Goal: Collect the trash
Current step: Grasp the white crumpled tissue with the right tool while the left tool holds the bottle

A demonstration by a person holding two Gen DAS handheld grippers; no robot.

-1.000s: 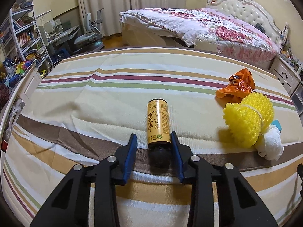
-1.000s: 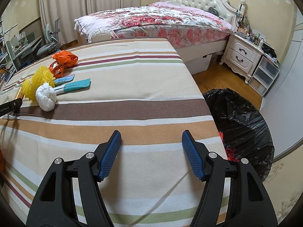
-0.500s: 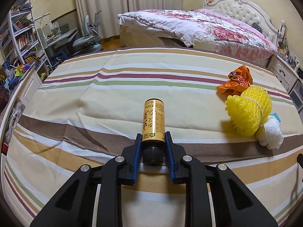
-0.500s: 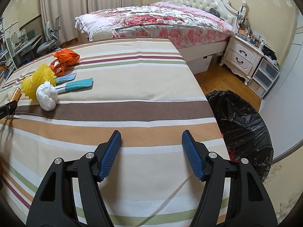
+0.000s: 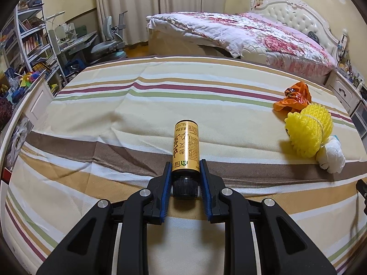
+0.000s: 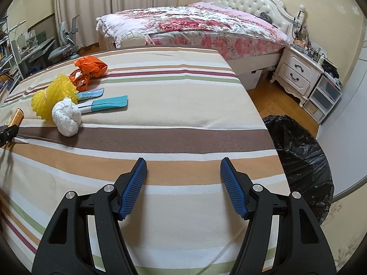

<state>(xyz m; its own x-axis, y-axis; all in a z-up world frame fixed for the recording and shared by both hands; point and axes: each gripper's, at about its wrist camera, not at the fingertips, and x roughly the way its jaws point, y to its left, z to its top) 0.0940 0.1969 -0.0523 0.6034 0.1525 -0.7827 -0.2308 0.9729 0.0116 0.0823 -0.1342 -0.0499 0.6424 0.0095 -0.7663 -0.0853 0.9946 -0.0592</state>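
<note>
Your left tool point(image 5: 185, 171) is clamped on the gold bottle point(image 5: 186, 146) left of the yellow net point(image 5: 308, 133) — lift it next toward the black bag point(image 6: 300, 158) — while your right tool point(image 6: 183, 183) hangs spread, empty.

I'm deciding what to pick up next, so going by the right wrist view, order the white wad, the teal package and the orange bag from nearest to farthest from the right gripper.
From the open right gripper:
1. White wad, ahead left.
2. Teal package, just beyond it.
3. Orange bag, far left, deepest on the bed.
</note>
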